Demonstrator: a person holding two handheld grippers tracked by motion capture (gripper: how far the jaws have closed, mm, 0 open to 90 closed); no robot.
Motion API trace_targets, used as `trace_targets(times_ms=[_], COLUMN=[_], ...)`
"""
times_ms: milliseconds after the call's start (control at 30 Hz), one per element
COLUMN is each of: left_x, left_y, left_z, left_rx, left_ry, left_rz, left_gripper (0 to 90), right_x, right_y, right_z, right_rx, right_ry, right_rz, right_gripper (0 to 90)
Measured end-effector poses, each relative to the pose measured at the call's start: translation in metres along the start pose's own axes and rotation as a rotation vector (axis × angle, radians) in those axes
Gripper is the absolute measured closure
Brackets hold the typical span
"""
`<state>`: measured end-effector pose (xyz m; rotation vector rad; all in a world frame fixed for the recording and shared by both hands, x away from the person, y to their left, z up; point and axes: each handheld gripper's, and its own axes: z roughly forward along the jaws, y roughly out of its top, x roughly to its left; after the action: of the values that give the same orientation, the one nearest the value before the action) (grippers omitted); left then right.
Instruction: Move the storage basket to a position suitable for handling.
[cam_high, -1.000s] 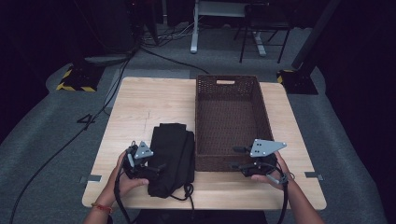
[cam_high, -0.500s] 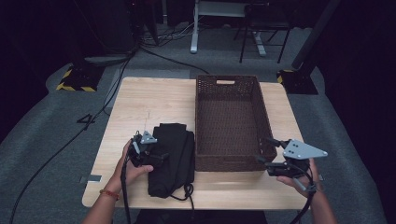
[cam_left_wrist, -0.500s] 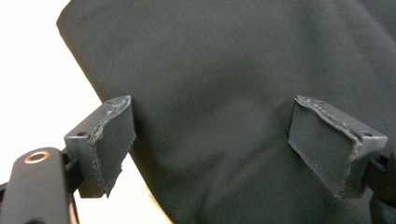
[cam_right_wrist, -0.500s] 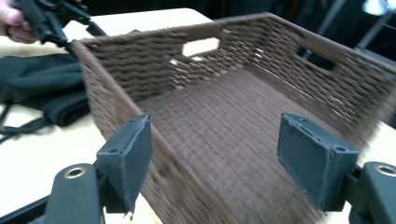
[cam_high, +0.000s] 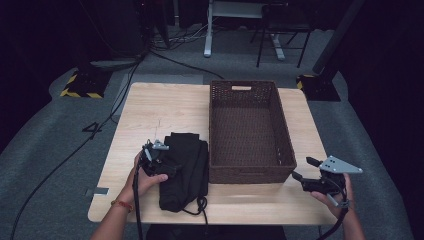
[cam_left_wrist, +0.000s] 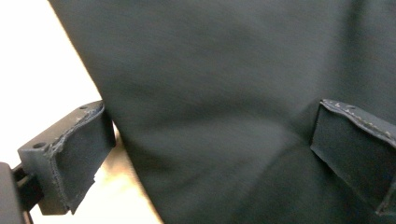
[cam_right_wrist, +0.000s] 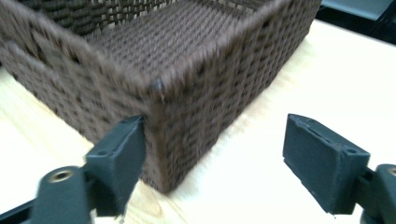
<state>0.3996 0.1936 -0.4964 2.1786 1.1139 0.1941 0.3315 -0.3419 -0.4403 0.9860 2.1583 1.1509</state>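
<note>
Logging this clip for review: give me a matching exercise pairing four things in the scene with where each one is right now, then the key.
Things:
1. left tongs
2. right tongs
3. wicker basket
4. black cloth

Places or states:
A. lying folded on the table, left of the basket
B. open, off the basket's near right corner
C. empty, on the table's right half
D. open over the cloth's left edge

Pairs: 1-D, 2-B, 3-C, 4-A
</note>
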Motion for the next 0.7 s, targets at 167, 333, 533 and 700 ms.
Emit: trace_targets(times_ms=[167, 333, 533, 700], left_x=[-0.005, -0.010, -0.016, -0.016], left_y=[-0.004, -0.005, -0.003, -0.001], left_z=[-0.001, 0.000, 0.003, 0.002], left_rx=[-0.015, -0.018, -0.013, -0.024], left_ry=[-0.025, -0.033, -0.021, -0.072], left_rz=[0.025, 0.037, 0.052, 0.077], left_gripper=[2.7, 2.6, 3.9, 19.3], right_x=[0.000, 0.009, 0.020, 0.024], right_y=[-0.015, -0.028, -0.030, -0.029], right_z=[0.008, 0.024, 0.042, 0.047], right_rx=[0.028, 0.089, 0.133, 0.123], right_ry=[0.039, 0.104, 0.132, 0.122], right_rz=[0.031, 0.024, -0.001, 0.003], right_gripper=[23.1, 24.8, 25.3, 24.2])
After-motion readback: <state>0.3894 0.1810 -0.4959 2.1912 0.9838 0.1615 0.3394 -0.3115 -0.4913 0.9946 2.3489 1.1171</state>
